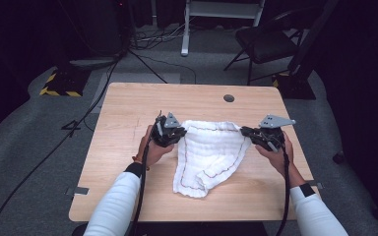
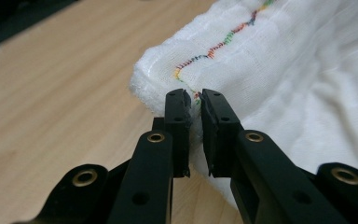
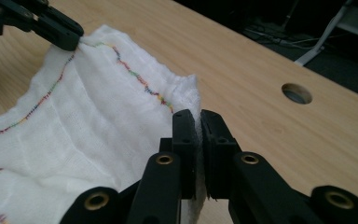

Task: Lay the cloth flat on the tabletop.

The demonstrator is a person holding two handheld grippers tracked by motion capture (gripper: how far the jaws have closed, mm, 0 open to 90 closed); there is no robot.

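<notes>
The wooden table has bare room all around its middle, widest toward 12 and 9 o'clock (a round hole sits near the far edge). The white cloth hangs at centre, its tail drooping toward 6 o'clock. The left gripper pinches its 10 o'clock corner; the right gripper clamps its 2 o'clock corner.

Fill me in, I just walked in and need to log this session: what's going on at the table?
A person holds a gripper in each hand over a wooden table. The left gripper is shut on one top corner of a white cloth with multicoloured stitching, and the right gripper is shut on the other. The edge between them is lifted and stretched, while the rest of the cloth hangs down onto the table.
</notes>
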